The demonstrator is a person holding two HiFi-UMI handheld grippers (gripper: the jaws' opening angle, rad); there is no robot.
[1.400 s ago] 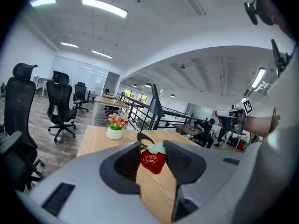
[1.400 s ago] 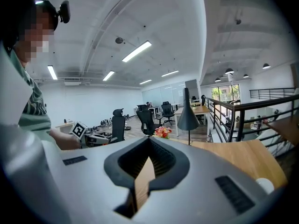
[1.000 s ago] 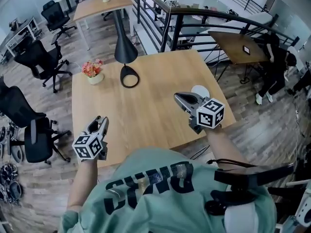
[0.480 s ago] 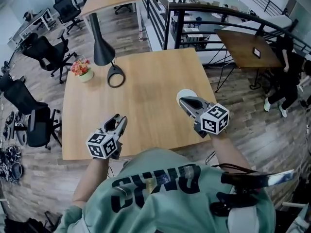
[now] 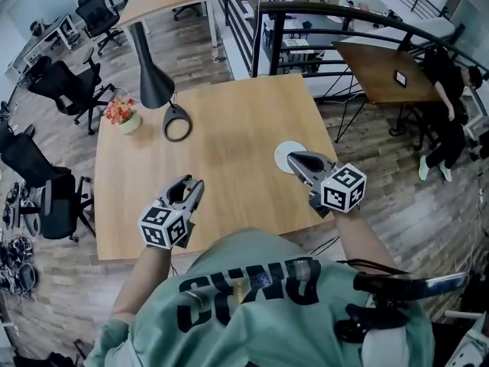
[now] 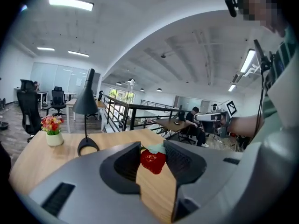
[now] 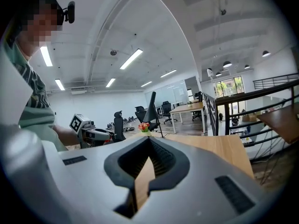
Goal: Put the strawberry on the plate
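Note:
A red strawberry [image 6: 153, 161] with a green top sits clamped between the dark pads of my left gripper [image 6: 152, 149], held above the wooden table [image 5: 229, 128] near its front edge. In the head view the left gripper [image 5: 194, 186] is at the table's front left. The white plate [image 5: 287, 154] lies at the table's right side, partly covered by my right gripper [image 5: 295, 160], whose tips hang over the plate's near right rim. The right gripper [image 7: 149, 142] has its jaws together with nothing between them.
A black lamp [image 5: 155, 84] with a ring base [image 5: 176, 123] and a small flower pot [image 5: 123, 115] stand at the table's far left. Office chairs [image 5: 46, 197] are left of the table, a black railing [image 5: 328, 21] behind it, and a seated person [image 5: 447, 90] at far right.
Both grippers have shifted to the right along the table's front edge. The left one now sits further in from the left corner, and the right one's tips now overlap the plate.

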